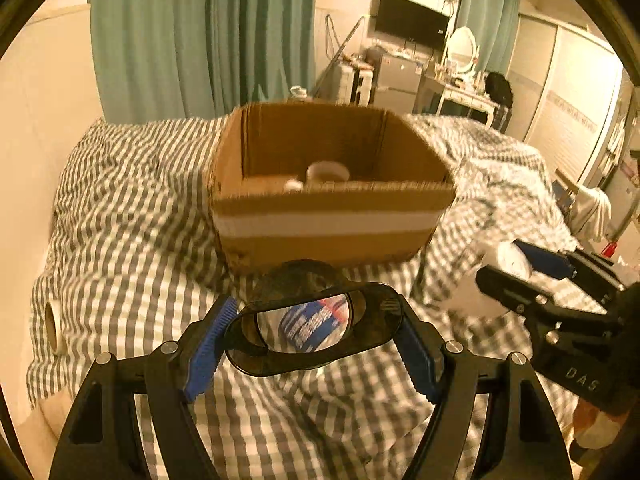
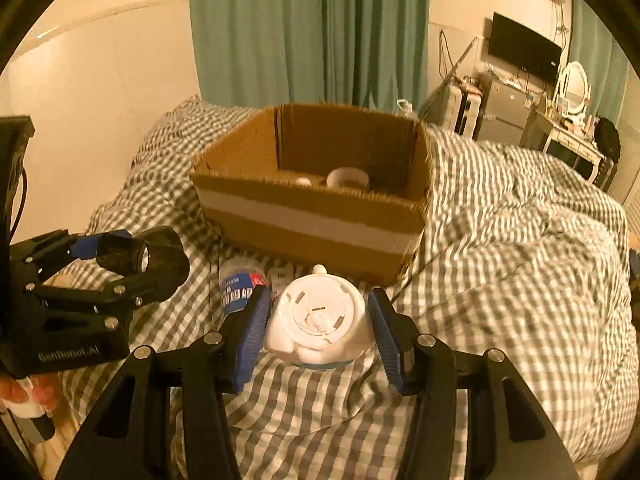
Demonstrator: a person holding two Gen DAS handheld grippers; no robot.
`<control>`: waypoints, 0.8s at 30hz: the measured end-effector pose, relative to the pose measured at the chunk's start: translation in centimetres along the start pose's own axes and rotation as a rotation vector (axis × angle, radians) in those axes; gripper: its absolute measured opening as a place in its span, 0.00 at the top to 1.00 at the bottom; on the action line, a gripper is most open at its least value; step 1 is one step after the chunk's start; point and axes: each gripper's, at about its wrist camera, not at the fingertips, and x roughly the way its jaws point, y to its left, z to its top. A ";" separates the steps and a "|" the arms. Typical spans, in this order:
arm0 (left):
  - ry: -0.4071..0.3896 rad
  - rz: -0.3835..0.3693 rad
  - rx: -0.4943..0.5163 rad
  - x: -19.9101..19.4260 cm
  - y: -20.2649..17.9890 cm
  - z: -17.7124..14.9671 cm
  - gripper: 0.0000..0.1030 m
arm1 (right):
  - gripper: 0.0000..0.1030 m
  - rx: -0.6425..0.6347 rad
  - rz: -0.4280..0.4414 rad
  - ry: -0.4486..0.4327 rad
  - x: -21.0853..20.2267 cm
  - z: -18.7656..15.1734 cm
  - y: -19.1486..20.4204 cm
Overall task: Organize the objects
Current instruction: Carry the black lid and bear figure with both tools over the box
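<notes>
An open cardboard box (image 1: 332, 216) (image 2: 312, 224) with a white tape band sits on the checked bed. A white cup (image 1: 327, 171) (image 2: 347, 178) lies inside it. My left gripper (image 1: 316, 332) is shut on a black goggle-like magnifier (image 1: 308, 330), held above the bedding in front of the box; it also shows in the right wrist view (image 2: 140, 262). My right gripper (image 2: 320, 320) is shut on a white plastic figure (image 2: 320, 316), held base toward the camera; the figure also shows in the left wrist view (image 1: 496, 276). A plastic bottle with a blue label (image 2: 240, 284) lies on the bed below.
A checked duvet (image 2: 520, 260) covers the bed. A tape roll (image 1: 54, 326) lies at the bed's left edge. A small white packet (image 2: 282, 278) lies by the bottle. Green curtains (image 1: 200, 36) hang behind; a desk, mirror and TV (image 1: 412, 20) stand far right.
</notes>
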 end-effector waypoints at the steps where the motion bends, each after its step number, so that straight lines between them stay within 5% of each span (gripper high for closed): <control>1: -0.006 -0.009 0.000 -0.2 -0.1 0.6 0.24 | 0.52 -0.004 0.003 -0.009 -0.3 0.5 -0.1; 10: -0.071 -0.040 0.029 -0.1 -0.4 8.0 0.24 | 0.55 -0.008 0.021 -0.073 -1.5 6.4 -1.9; 11: -0.073 -0.042 0.030 0.1 -0.4 8.8 0.24 | 0.84 -0.011 0.020 -0.077 -1.4 7.3 -2.1; 12: -0.077 -0.041 0.030 0.4 -0.4 9.7 0.24 | 0.89 -0.020 0.020 -0.078 -1.1 8.2 -2.2; 24: -0.008 -0.012 -0.002 10.1 1.9 15.1 0.24 | 0.89 -0.027 0.042 -0.038 5.5 15.3 -4.5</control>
